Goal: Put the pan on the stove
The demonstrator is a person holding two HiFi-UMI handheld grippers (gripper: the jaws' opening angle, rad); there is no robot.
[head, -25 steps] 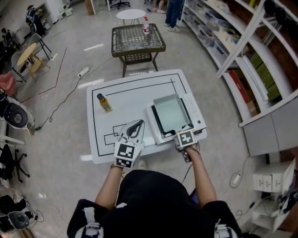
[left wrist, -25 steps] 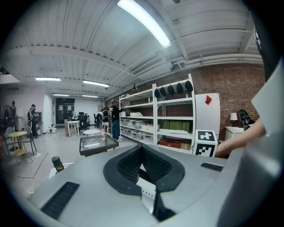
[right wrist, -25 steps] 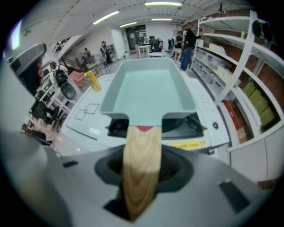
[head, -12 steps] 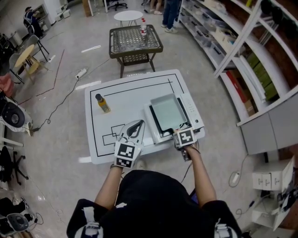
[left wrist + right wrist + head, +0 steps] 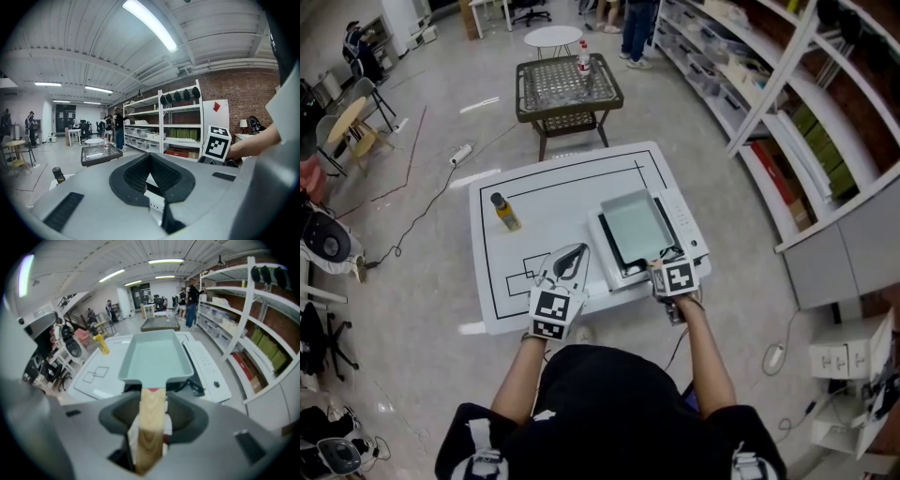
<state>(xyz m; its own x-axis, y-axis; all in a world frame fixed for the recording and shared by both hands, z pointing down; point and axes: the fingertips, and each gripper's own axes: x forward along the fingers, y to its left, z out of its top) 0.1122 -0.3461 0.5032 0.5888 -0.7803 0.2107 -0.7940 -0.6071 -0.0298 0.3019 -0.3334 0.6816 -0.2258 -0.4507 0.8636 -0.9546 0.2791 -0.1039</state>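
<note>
A pale green rectangular pan (image 5: 633, 230) sits on the white stove (image 5: 687, 228) at the table's right side. Its wooden handle (image 5: 152, 420) points toward me. My right gripper (image 5: 662, 267) is over the handle's end, tilted down. Its jaws have just been opening, and the handle lies loose between them (image 5: 152, 405) with gaps on both sides. The pan (image 5: 157, 357) stays flat on the stove. My left gripper (image 5: 571, 251) hovers over the table left of the stove, its tips together and empty (image 5: 150, 157).
The white table (image 5: 553, 192) bears black outlines. A yellow bottle with a dark cap (image 5: 505, 211) stands at its left. A wicker side table (image 5: 567, 84) with a bottle is beyond. Shelving (image 5: 787, 112) runs along the right.
The right gripper has risen slightly by the handle's end while the pan stays on the stove. The left gripper has not moved.
</note>
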